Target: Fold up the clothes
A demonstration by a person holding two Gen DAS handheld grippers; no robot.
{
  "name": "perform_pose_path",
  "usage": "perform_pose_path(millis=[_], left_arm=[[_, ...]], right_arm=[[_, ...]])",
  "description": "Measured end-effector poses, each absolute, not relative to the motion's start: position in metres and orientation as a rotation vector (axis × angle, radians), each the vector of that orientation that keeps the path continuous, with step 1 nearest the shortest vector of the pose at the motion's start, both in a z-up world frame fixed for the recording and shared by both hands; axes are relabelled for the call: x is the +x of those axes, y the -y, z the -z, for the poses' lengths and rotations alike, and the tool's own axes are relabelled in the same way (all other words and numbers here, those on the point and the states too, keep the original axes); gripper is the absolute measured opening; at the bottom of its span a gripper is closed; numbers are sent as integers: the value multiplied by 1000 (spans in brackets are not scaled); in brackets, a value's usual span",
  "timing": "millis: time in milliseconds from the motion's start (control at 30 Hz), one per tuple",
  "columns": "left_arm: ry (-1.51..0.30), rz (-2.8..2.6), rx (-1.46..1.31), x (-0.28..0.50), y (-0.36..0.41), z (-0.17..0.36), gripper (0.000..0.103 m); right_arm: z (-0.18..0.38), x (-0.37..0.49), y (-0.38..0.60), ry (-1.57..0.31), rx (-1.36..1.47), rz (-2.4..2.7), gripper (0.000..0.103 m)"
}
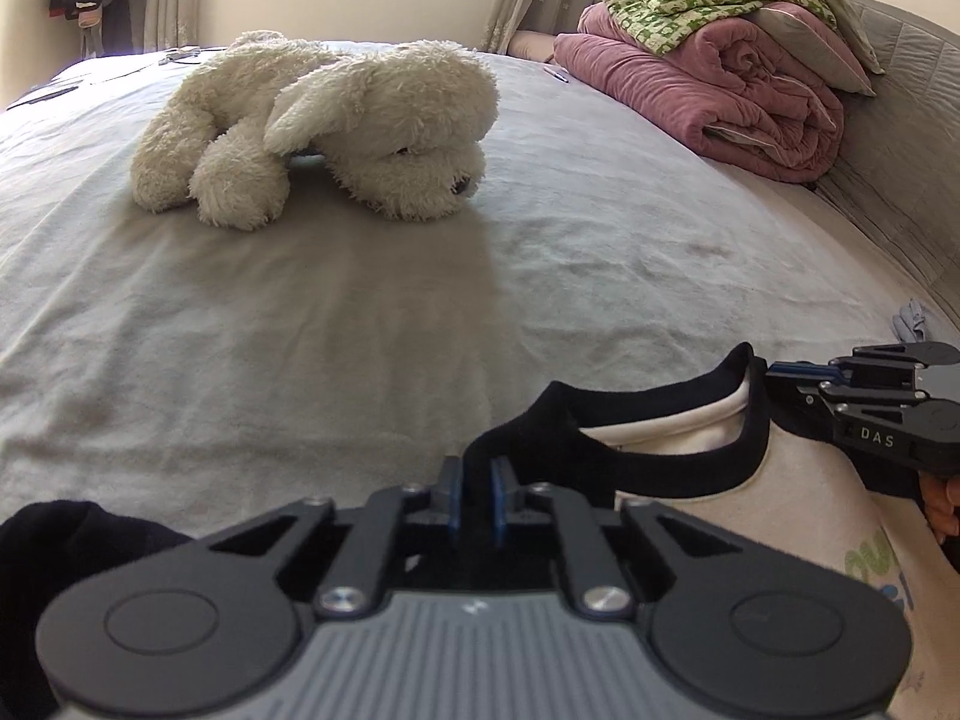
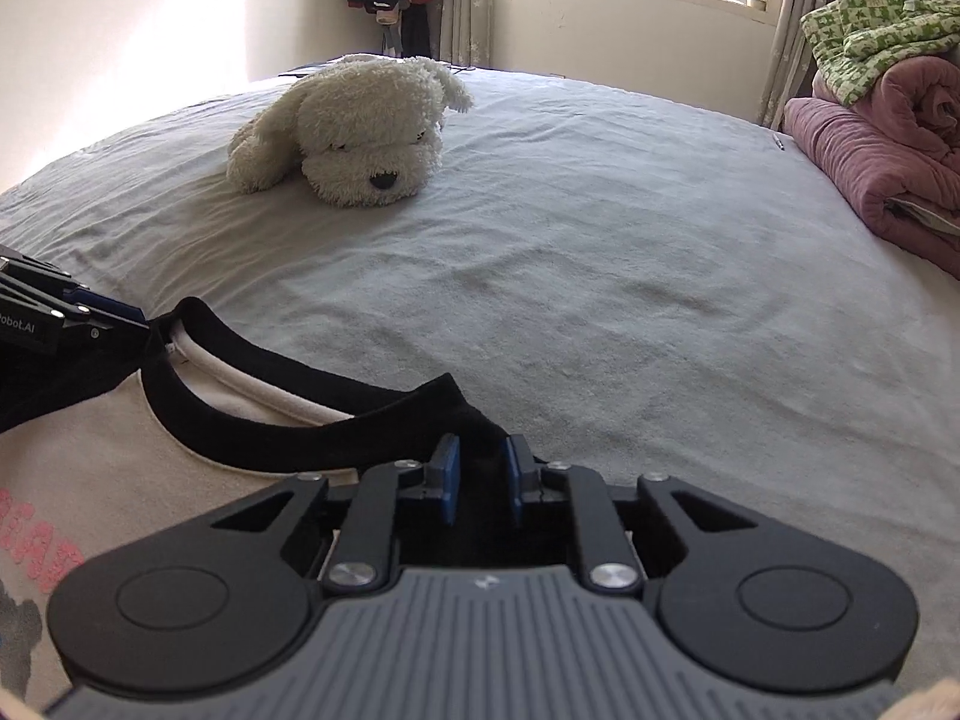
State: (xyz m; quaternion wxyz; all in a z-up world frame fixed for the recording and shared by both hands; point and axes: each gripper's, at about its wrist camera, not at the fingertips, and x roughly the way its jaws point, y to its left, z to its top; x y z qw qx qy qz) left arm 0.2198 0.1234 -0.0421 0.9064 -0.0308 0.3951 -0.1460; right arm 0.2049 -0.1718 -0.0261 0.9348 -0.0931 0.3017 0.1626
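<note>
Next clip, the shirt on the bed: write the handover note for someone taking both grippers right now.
Left gripper: shut on the shirt at its black shoulder, beside the collar.
Right gripper: shut on the shirt at the other shoulder.
Shirt: cream body, black collar and sleeves, print side up, held at the near edge of the bed.
Plush dog and stacked blankets lie farther up the bed, apart from the shirt.
Done: both shoulders gripped. No fold visible.
Left: probably spread it flat, then fold.
</note>
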Motion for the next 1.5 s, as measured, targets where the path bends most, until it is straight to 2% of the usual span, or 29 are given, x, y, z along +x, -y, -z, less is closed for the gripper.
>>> perform_pose_path(millis=[200,367,567,700,833,900,967,1000,1033,1067,1500], left_arm=[[-645,167,-56,212,-106,23,4],[-585,95,-34,235,-98,27,4],[-606,59,-51,266,-96,63,5],[-612,77,-138,268,-107,65,7],[-611,81,-128,267,-103,63,7],[-602,83,-94,263,-98,59,15],[-570,81,-77,251,-95,49,53],[-544,85,-84,241,-96,44,57],[-531,91,-92,233,-98,39,58],[-541,101,-100,227,-99,35,58],[-616,90,-121,140,-105,9,58]], right_arm=[[22,204,157,-564,-262,-239,0],[14,221,158,-513,-261,-155,0],[45,259,150,-598,-289,-125,0],[58,262,131,-592,-422,-87,6],[63,259,120,-580,-528,-57,7],[60,254,118,-570,-561,-47,8],[55,247,117,-552,-578,-39,18],[50,240,120,-536,-557,-38,31],[44,233,123,-521,-532,-38,42],[38,225,128,-516,-501,-46,43],[-4,135,166,-613,-329,-86,43]])
